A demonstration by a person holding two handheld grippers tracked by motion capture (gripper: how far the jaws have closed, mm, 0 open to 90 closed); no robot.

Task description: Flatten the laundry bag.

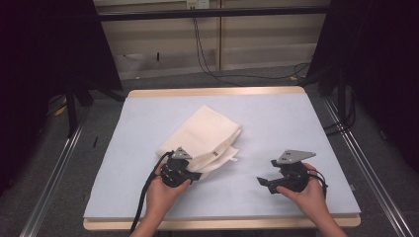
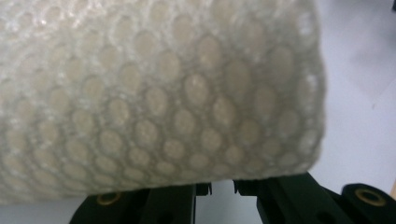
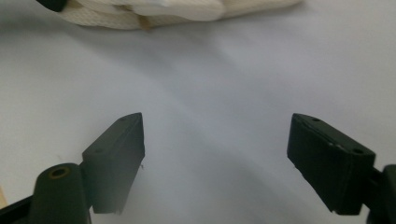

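A folded cream towel lies on the table's pale blue-grey mat.

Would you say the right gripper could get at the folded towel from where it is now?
Probably yes. The right gripper has its tongs open over the bare table cover, pointing toward the folded towel, and nothing lies between them.

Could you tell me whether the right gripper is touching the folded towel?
Apart: in the high view, bare table surface separates the right gripper from the towel.

The cloth is soft and bumpy, like a honeycomb. The table top is smooth and dull, with wood edges.
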